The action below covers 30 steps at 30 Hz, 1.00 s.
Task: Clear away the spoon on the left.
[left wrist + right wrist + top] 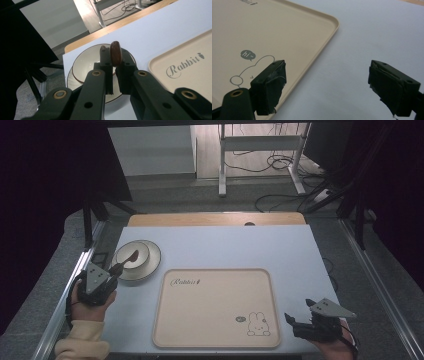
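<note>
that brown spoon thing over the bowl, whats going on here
A person works at a white table with a gripper in each hand. The left gripper is shut on a brown wooden spoon, holding it over the cream bowl that sits on a plate. The right gripper is open with nothing between its jaws, at the near right corner of the beige rabbit tray, which has nothing on it.
</note>
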Available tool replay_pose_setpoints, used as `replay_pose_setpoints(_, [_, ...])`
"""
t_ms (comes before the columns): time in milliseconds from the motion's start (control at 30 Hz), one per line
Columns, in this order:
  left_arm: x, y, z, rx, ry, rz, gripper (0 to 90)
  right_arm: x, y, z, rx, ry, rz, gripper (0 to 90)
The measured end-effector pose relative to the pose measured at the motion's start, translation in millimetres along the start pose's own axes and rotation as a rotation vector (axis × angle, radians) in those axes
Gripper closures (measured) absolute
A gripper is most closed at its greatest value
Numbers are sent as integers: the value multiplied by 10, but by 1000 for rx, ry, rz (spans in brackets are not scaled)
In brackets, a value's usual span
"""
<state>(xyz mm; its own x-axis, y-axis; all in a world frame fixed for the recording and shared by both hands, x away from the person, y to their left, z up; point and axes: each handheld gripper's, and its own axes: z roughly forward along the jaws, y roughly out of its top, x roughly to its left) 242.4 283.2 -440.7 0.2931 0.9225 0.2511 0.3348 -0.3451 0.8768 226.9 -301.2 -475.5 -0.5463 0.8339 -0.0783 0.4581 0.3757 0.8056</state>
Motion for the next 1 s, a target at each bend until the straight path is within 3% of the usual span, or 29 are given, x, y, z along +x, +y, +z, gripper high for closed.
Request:
replay_pose_setpoints(500, [-64,75,-76,-23,-19,27,851,0,-3,2,1,-1,-3,150])
replay_pose_setpoints(1000, [-152,138,-118,-55,-60,24,851,0,-4,5,3,-2,-3,150])
